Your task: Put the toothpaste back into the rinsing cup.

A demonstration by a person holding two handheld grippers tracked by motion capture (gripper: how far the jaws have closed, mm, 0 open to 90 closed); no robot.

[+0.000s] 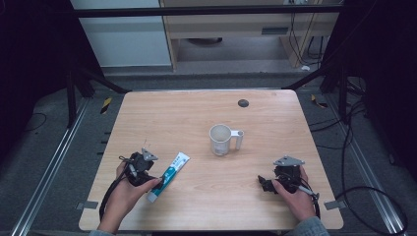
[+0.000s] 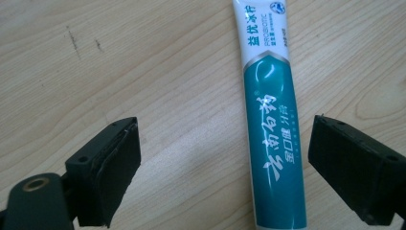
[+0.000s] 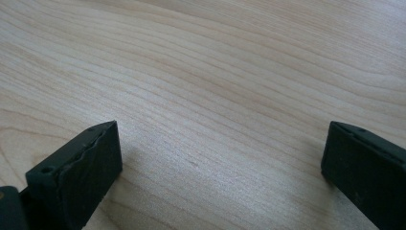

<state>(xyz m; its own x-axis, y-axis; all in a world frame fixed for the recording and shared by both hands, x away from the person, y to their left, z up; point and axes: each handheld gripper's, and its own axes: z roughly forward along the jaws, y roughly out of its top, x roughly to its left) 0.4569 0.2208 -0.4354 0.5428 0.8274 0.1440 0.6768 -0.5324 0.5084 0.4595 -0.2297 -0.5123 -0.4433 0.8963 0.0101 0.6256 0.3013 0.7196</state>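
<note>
L gripper (image 2: 225, 163) is straddling the toothpaste tube (image 2: 273, 120), fingers apart; centre it w/ the tube, then squeeze. R gripper (image 3: 220, 167) is idling, fingers apart, over bare worktop (image 3: 215, 72).

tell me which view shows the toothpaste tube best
The left gripper view: the toothpaste tube lies close up between the open jaws of the left gripper, teal body and white print clear. The high view shows the whole tube small, lying on the table beside the left hand.
</note>
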